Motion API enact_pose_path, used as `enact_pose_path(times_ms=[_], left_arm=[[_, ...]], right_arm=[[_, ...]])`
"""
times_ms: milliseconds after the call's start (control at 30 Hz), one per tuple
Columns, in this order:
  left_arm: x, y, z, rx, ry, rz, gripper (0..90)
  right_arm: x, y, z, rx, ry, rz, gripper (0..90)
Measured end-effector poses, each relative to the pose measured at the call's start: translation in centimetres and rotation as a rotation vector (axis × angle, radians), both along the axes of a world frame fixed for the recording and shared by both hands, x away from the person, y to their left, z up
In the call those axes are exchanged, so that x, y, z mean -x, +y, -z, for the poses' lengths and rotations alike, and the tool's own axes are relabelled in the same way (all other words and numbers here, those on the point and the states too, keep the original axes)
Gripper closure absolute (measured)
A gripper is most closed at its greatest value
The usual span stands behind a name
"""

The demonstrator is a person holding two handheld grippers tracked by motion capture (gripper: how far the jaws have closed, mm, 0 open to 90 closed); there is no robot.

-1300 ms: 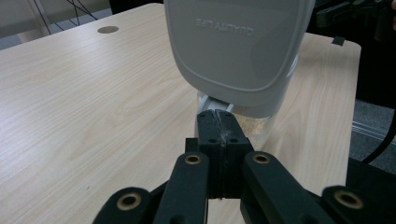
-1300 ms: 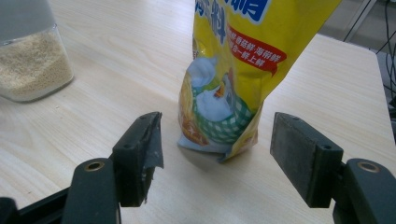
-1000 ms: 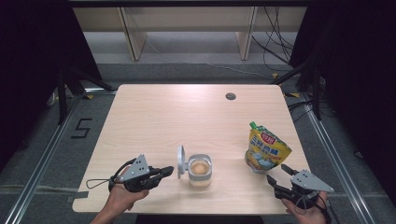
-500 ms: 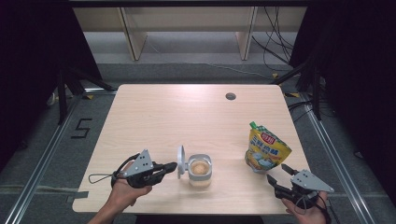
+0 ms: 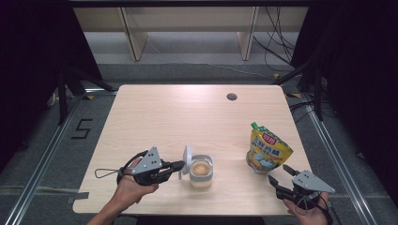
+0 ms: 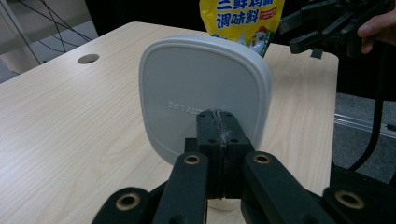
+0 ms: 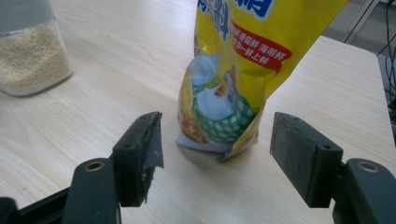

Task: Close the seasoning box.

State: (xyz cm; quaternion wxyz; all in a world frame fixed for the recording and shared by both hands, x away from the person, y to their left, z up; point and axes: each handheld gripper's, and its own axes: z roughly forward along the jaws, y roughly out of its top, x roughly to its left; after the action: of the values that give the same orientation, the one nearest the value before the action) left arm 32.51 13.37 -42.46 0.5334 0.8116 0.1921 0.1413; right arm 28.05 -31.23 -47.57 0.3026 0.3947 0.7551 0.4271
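A small clear jar (image 5: 201,169) of pale grains stands near the table's front edge, its grey hinged lid (image 5: 187,159) flipped upright on its left. My left gripper (image 5: 180,165) is shut, its tips right at the lid's outer face (image 6: 201,88), and nothing shows between the jaws (image 6: 219,121). A yellow seasoning pouch (image 5: 266,152) stands at the right. My right gripper (image 5: 279,173) is open just in front of it, and the pouch's base (image 7: 233,70) lies beyond the gap between the fingers (image 7: 219,144). The jar (image 7: 28,56) sits at that view's left.
The light wooden table (image 5: 187,117) has a cable hole (image 5: 231,96) near its far edge. Dark floor, cables and wooden shelf legs lie beyond it. The other hand's gripper (image 6: 322,28) shows far off beside the pouch (image 6: 240,18).
My left hand has lifted a little and moved slightly right, toward the lid. The right gripper, pouch and jar have not moved.
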Motion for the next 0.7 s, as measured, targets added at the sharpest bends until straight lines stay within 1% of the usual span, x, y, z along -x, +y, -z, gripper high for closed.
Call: enact_pose_path(times_ms=[33, 67, 100, 133, 167, 200, 233, 267, 300, 333, 367, 400, 433, 467, 500, 533, 567, 600, 633, 667, 700], left_arm=[[0.0, -0.2, 0.0, 0.004, 0.008, 0.001, 88.3], [-0.1, -0.3, 0.0, -0.004, 0.000, 0.007, 88.2], [-0.2, -0.6, 0.0, 0.001, 0.005, 0.009, 88.2], [-0.3, -0.7, -0.1, -0.015, -0.007, 0.021, 88.2], [-0.3, -0.9, 0.0, -0.007, -0.002, 0.025, 88.2], [-0.3, -1.1, 0.0, -0.011, 0.002, 0.026, 88.1], [-0.2, -1.3, 0.0, -0.006, 0.012, 0.022, 87.8], [-0.3, -1.5, 0.0, -0.009, 0.007, 0.029, 87.6], [-0.2, -1.6, 0.0, -0.009, 0.017, 0.026, 87.4], [-0.3, -1.5, 0.0, -0.024, 0.005, 0.037, 87.2], [-0.3, -1.5, -0.1, -0.019, 0.013, 0.031, 86.8], [-0.3, -1.5, -0.1, -0.016, 0.017, 0.029, 86.0], [-0.3, -1.4, -0.1, 0.003, 0.031, 0.025, 84.3], [-0.5, -1.1, -0.2, -0.003, 0.026, 0.026, 81.4], [-0.4, -0.9, -0.2, 0.024, 0.045, 0.020, 78.7], [-0.5, -0.7, -0.2, 0.028, 0.047, 0.024, 76.3], [-0.5, -0.5, -0.2, 0.050, 0.071, 0.026, 73.1], [-0.6, -0.2, -0.1, 0.061, 0.079, 0.028, 68.7], [-0.4, -0.1, 0.0, 0.090, 0.107, 0.013, 65.0], [-0.5, 0.2, 0.1, 0.079, 0.099, 0.010, 59.9], [-0.5, 0.3, 0.2, 0.079, 0.093, 0.006, 55.5]], right_arm=[[0.0, 0.0, 0.0, -0.005, 0.007, -0.005, 34.8], [-0.1, 0.0, 0.1, 0.005, -0.002, -0.013, 34.8], [-0.2, -0.1, 0.1, 0.016, -0.023, -0.006, 34.8], [-0.2, 0.0, 0.1, 0.011, -0.024, -0.008, 34.8], [-0.2, 0.0, 0.1, 0.009, -0.021, -0.010, 34.8], [-0.2, 0.0, 0.1, 0.017, -0.026, -0.014, 34.8], [-0.2, 0.0, 0.1, 0.017, -0.024, -0.014, 34.8], [-0.3, -0.1, 0.1, 0.027, -0.036, -0.018, 34.8], [-0.2, 0.0, 0.1, 0.016, -0.025, -0.014, 34.8], [-0.2, 0.0, 0.1, 0.011, -0.024, -0.011, 34.8], [-0.1, 0.0, 0.1, 0.005, -0.015, -0.005, 34.8], [0.0, 0.1, 0.1, -0.005, 0.002, -0.003, 34.8], [-0.1, 0.0, 0.1, 0.004, -0.016, -0.001, 34.8], [0.0, 0.1, 0.1, -0.003, -0.010, 0.006, 34.8], [-0.1, 0.1, 0.1, 0.000, -0.012, 0.002, 34.8], [-0.1, 0.0, 0.1, 0.005, -0.015, -0.003, 34.8], [0.0, 0.1, 0.1, -0.005, 0.007, 0.002, 34.8], [-0.1, 0.0, 0.1, 0.006, -0.009, 0.001, 34.8], [-0.2, 0.0, 0.1, 0.014, -0.020, -0.008, 34.8], [-0.2, 0.0, 0.1, 0.009, -0.015, -0.008, 34.8], [0.0, 0.2, 0.1, -0.002, -0.003, 0.004, 34.8]])
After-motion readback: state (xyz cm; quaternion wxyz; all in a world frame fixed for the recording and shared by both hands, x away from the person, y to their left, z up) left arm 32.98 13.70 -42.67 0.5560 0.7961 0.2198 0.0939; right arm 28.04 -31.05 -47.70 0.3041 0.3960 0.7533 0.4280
